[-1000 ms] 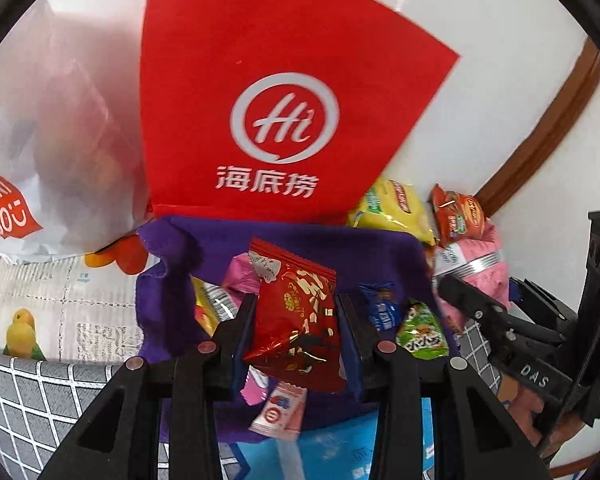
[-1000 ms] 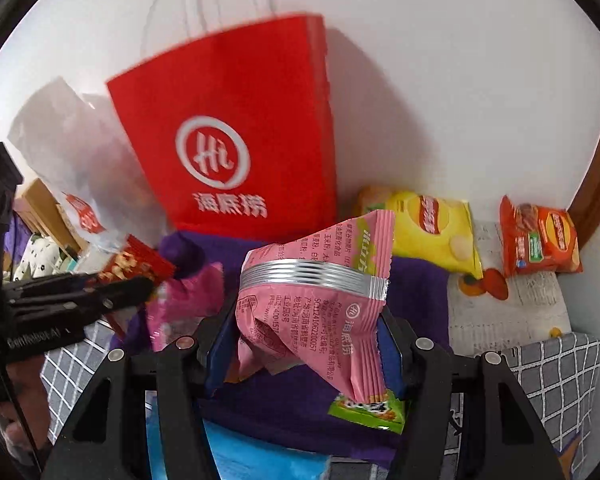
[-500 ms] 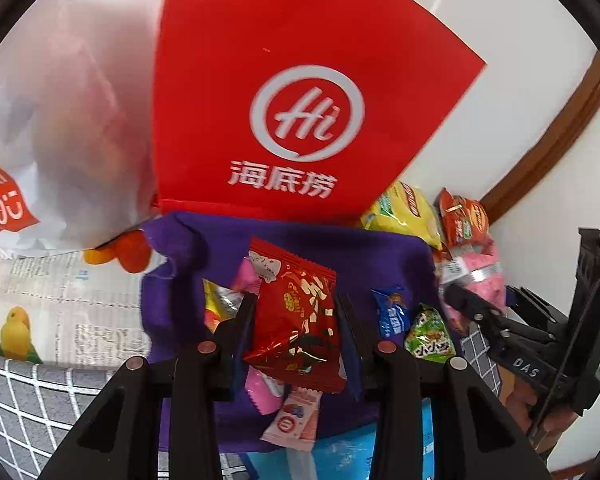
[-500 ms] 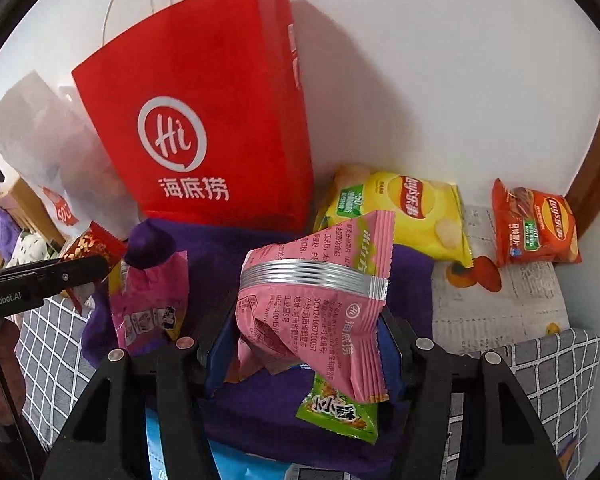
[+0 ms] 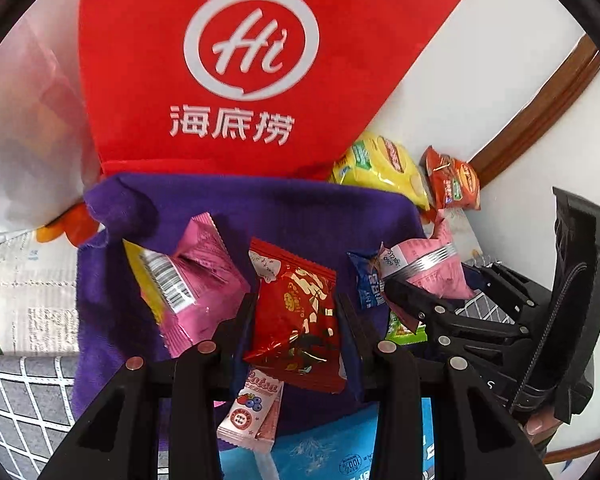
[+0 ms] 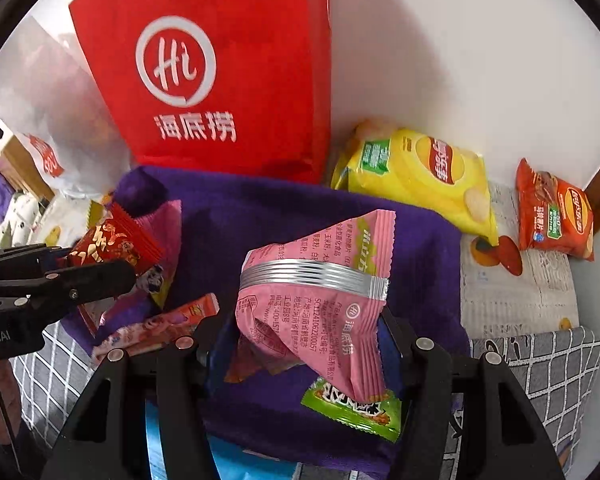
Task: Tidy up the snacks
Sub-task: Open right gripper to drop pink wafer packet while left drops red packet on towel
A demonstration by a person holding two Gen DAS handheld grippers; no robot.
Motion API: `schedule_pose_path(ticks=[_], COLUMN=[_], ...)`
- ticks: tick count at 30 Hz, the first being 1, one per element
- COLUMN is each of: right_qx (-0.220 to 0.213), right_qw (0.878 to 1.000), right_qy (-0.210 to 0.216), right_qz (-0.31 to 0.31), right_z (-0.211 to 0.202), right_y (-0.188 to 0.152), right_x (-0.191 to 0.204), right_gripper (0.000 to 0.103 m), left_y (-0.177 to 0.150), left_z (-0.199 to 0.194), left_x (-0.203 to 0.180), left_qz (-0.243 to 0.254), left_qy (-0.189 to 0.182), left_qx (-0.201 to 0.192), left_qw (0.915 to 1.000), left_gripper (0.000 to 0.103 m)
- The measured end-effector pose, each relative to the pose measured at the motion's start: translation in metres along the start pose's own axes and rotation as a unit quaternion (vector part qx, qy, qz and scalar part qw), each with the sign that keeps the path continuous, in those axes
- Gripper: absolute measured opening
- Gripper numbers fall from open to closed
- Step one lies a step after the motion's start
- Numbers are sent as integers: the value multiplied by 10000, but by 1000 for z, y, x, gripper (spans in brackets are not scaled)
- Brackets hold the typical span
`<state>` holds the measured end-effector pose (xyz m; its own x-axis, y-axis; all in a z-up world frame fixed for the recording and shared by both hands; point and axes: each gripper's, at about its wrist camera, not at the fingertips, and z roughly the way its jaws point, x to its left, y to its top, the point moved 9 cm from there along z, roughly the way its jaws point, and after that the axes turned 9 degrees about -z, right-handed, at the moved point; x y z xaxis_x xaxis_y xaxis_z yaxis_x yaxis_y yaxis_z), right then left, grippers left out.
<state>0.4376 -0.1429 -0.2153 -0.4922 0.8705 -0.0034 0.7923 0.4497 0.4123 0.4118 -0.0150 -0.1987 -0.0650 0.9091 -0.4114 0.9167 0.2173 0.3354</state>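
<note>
Left wrist: red bag point(image 5: 236, 60) nearer, right tool point(image 5: 412, 300) closer.

This looks like a home. A red paper bag point(image 6: 220, 80) with a restaurant logo and a white plastic bag point(image 6: 48, 120) lean against a plain white wall point(image 6: 460, 60) edged by brown wood trim point(image 5: 540, 96). Snack packets lie on a purple towel point(image 5: 300, 216) over a grey checked cloth point(image 6: 540, 368) and a cartoon-printed sheet point(image 5: 24, 280). Plush toys point(image 6: 16, 216) show at the far left.
</note>
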Motion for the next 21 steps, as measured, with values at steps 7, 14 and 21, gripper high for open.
schedule_pose_path(ticks=[7,14,21], right_qx=[107,108,123], right_qw=[9998,9998,9998], right_qy=[-83,-109,-96], right_qz=[-123,-108,-104], right_z=[6,7,7], right_y=[-3,-3,-3], right_x=[2,0,-1], right_gripper=[60,60,62], left_y=[-5,-7,-9], left_z=[14,26,34], left_x=[0,-1,3], left_qz=[23,72,54], left_qy=[92,150,243], left_qx=[107,159,218], left_qw=[9999,9997,9995], left_gripper=[36,36,37])
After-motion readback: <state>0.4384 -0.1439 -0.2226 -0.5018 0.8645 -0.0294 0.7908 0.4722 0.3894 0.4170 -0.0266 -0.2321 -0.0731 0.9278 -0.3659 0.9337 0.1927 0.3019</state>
